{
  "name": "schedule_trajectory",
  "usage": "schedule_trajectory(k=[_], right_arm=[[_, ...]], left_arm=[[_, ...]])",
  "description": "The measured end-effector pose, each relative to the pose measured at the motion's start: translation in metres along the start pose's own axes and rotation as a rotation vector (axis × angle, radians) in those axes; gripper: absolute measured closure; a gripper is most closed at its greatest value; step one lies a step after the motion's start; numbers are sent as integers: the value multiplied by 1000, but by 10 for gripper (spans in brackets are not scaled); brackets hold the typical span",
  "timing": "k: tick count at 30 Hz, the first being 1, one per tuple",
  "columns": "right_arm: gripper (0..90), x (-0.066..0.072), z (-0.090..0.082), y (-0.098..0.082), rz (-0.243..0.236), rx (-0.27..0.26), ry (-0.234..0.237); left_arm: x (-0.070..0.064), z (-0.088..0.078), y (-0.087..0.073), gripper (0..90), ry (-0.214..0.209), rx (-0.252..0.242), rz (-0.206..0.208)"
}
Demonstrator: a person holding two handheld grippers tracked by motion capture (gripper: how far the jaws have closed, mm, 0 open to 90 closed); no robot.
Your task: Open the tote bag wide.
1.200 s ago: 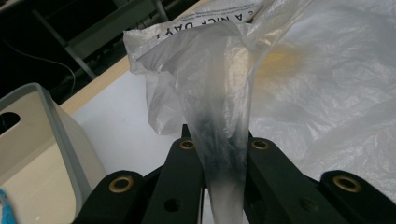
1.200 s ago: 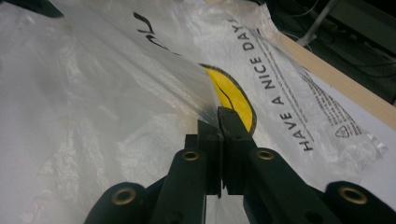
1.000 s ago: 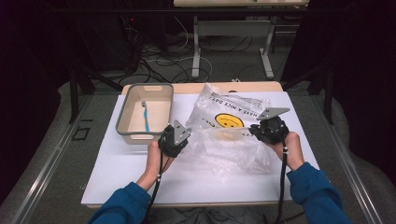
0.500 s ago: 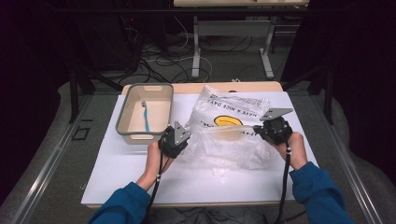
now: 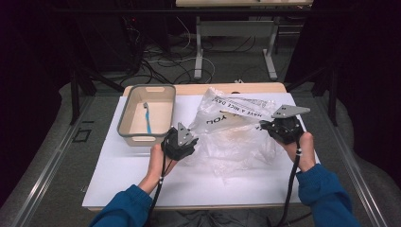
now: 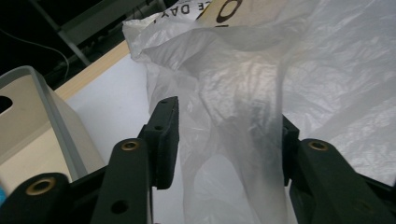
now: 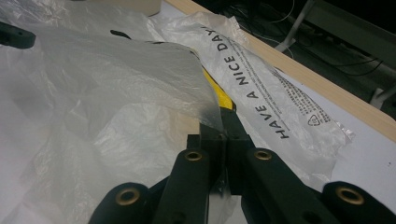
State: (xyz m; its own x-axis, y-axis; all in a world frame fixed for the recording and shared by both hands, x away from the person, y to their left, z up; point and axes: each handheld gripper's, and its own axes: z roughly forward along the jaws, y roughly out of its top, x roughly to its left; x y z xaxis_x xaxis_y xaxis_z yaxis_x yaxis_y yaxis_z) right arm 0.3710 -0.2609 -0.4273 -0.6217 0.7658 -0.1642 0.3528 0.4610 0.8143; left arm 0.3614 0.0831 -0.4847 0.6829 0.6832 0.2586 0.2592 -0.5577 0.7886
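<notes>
Left of centre in the high view: a grey rectangular plastic bin [image 5: 146,115] with cut-out handles, smooth and rigid, holding a thin blue stick-like item [image 5: 147,118] too small to identify. Just right of its lower corner, the left gripper [image 5: 182,140]: jaws just been opening, now standing apart, with a fold of film passing loosely between the black pads [image 6: 164,135] in the left gripper view, draped rather than pinched. Centre to right of the frame, spread over the white table surface [image 5: 127,175] with its pale wooden edge: the thin translucent crinkled plastic bag [image 5: 236,137], printed in black lettering with a yellow patch. Judged very light, limp and slippery; no stiffness to push against, likely to sag, cling and slide out of a shallow pinch, and to tear if yanked hard. Best taken at a doubled edge or rim of the mouth, deep between the pads, one hold per side so the opening can be drawn wide. At the right of the high view, the right gripper [image 5: 282,128]: jaws clamped together on a raised edge of the bag [image 7: 205,119], film stretched taut from that pinch.
</notes>
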Motion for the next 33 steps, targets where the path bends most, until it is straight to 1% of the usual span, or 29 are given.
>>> schedule_trajectory(k=[1,2,3,4,7,8,9,10,11,12,13,14,15,16,17,18,19,20,21,22,23,24,25,26,28,31,33], right_arm=[[900,0,-1,0,12,0,-1],[900,-1,0,0,8,-3,-5],[900,-1,0,0,8,-3,-5],[900,-1,0,0,14,-3,-3],[900,-2,1,1,8,-1,-12],[900,-2,1,1,9,-5,-14],[900,-3,0,1,17,-3,-7],[900,-3,0,1,17,-3,-7],[900,-4,-1,2,14,-8,-15],[900,-4,-1,2,14,-8,-15],[900,-4,-2,3,13,-11,-8],[900,-5,-3,4,19,-14,-8],[900,-5,-3,4,21,-18,-12],[900,-5,-3,4,25,-23,-10],[900,-5,-3,4,20,-23,-8],[900,-5,-3,5,17,-25,-9],[900,-5,-3,5,16,-26,-8],[900,-5,-3,5,11,-25,-14],[900,-5,-3,5,11,-25,-14],[900,-5,-3,7,17,-29,-9],[900,-5,-2,8,7,-31,-18],[900,-5,-2,8,7,-31,-18],[900,-5,-1,8,2,-30,-17],[900,-5,-1,8,-1,-28,-17],[900,-7,3,6,5,-7,-20],[900,-9,6,3,14,5,-17],[885,-12,13,-2,32,31,-12]], left_arm=[[-2,-1,1,463,5,-4,-5],[-3,-2,2,436,4,3,4],[-4,-2,3,436,-2,5,8],[-6,-4,4,390,-6,17,22],[-12,-4,8,355,-8,31,53],[-12,-4,8,354,-8,31,53],[-12,-3,9,354,3,23,58],[-12,-3,10,354,-4,32,57],[-11,-3,10,384,2,28,56],[-10,-3,11,384,-3,31,57],[-10,-1,11,407,4,23,55],[-9,0,10,483,2,22,50],[-8,1,10,513,8,24,54],[-7,2,10,547,3,25,51],[-6,4,10,568,8,17,52],[-5,6,10,597,18,5,41],[-4,7,11,626,12,-1,39],[-3,8,12,651,17,-12,34],[-1,9,13,651,20,-17,32],[0,11,13,730,21,-23,32],[1,13,13,782,26,-35,24],[2,13,14,782,26,-42,17],[3,15,14,824,32,-49,21],[4,15,14,865,36,-62,10],[6,15,16,896,42,-74,3],[8,12,18,898,51,-95,-12],[10,10,19,898,58,-102,-22]])
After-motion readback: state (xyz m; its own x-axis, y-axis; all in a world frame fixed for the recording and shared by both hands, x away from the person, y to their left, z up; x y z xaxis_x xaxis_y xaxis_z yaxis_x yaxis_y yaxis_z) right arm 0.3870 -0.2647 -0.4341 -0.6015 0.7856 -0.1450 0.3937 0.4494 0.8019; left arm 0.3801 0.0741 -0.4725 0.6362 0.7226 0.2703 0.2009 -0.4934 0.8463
